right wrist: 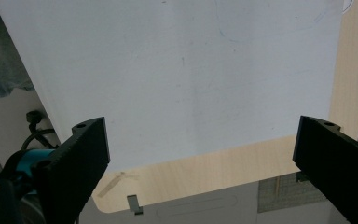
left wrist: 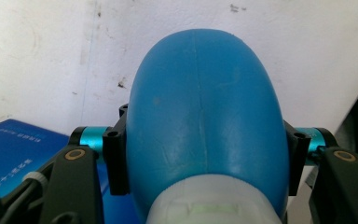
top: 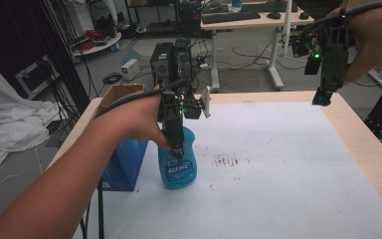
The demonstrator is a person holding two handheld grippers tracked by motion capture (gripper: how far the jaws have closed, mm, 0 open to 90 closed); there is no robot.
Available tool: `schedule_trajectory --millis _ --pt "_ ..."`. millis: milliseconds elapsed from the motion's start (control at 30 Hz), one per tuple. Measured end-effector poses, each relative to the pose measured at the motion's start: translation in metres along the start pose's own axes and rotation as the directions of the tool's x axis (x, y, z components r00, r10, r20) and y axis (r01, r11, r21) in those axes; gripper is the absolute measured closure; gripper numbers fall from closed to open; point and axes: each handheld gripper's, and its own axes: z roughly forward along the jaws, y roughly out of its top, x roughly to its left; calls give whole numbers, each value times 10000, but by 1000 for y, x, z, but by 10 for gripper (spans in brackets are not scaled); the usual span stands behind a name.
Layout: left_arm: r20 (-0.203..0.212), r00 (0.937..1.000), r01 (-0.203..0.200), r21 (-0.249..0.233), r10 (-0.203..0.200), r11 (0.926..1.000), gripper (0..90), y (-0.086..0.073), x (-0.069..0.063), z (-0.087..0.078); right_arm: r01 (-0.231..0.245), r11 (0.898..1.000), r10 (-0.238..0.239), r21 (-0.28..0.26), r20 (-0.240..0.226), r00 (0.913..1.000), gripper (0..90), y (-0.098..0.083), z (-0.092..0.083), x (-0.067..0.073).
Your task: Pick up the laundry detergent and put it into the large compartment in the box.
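You've got 1 table (top: 358, 149) under its white sheet, and just left of the 1 blue bottle (top: 178, 164) stands 1 blue box (top: 124, 167), touching or nearly so. Your left gripper (top: 176, 149) is clamped on that bottle's shoulders from above, so I'd call the grasp made: next comes a straight lift clear of the box. Your right gripper (top: 322, 97) hangs open and empty, well right of the bottle.

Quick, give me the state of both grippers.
Left gripper: shut on the blue bottle.
Right gripper: open, holding nothing.
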Motion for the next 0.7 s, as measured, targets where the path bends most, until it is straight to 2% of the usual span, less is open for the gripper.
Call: schedule_trajectory --millis 200,267,400,567,700 --pt "-103 9997 241 -191 -243 9995 376 -7 1 -31 -13 10000 13 -9 39 10000 27 0 0 2" --pt "-29 9995 312 -178 -313 9994 376 -10 2 -43 50 10000 -50 -58 26 10000 27 0 -1 3" --pt "134 9974 707 -154 -705 9974 376 -15 3 -63 96 9999 -96 -76 40 9999 27 1 -2 5" --pt "169 9958 906 -74 -905 9959 376 -22 6 -91 99 9999 -99 -23 36 9999 27 1 -2 6" --pt "227 9929 1173 -212 -1168 9929 376 -31 10 -115 75 10000 -75 -63 22 10000 27 2 -1 6"
